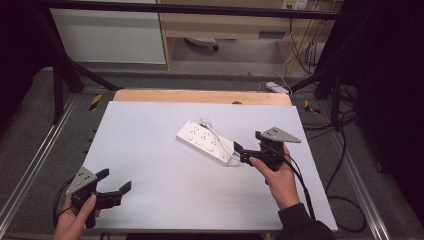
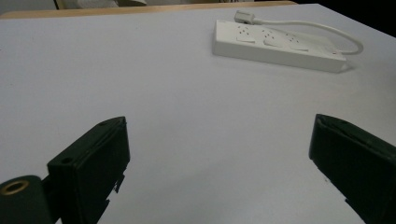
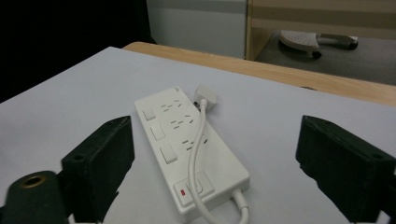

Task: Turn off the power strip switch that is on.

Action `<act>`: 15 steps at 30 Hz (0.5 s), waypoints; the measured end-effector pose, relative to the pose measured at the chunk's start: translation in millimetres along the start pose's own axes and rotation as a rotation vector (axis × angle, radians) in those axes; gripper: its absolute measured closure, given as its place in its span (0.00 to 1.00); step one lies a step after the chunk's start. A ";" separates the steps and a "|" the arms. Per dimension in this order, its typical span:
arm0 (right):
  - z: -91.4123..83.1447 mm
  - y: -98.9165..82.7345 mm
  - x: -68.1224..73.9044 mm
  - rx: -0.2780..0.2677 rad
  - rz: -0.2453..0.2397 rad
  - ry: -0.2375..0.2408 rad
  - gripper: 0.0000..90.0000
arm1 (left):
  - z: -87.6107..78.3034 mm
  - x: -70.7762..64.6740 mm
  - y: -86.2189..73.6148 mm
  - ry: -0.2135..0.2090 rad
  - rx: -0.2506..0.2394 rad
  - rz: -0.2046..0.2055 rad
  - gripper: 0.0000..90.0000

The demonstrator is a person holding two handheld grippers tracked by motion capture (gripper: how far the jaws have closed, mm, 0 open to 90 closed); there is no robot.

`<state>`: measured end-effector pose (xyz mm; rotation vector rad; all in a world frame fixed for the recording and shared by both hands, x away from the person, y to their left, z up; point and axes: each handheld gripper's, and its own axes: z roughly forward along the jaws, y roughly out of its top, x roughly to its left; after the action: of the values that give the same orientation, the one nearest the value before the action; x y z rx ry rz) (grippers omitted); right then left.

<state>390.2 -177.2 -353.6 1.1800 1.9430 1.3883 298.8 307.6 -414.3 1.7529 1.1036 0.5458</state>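
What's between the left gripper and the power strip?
Nothing: bare white tabletop from left gripper to power strip, in the left gripper view.

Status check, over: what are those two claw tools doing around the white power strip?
Right gripper open, fingers at the power strip end, not gripping. Left gripper open, idle near table edge. Strip's cord draped across its top. Nothing blocking.

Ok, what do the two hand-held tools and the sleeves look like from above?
Both are black two-jaw tools with chunky black fingers. The left tool and right tool each carry a grey three-cornered plate with small holes on top and trail a black cable. A dark sleeve covers the right forearm.
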 end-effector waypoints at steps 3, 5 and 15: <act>4.2 5.7 -0.2 -0.015 0.003 0.015 0.29 | 0.3 -0.6 0.1 0.001 0.000 0.000 0.06; 7.2 8.2 -0.1 -0.013 -0.010 0.011 0.35 | 0.7 -0.6 -0.4 0.003 0.007 0.004 0.06; 27.1 16.1 2.2 -0.047 -0.056 0.000 0.68 | 1.3 -0.7 -0.6 0.002 0.011 0.003 0.06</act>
<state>416.0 -159.5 -348.6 1.0964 1.9182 1.3972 299.2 306.5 -415.3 1.7634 1.1078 0.5447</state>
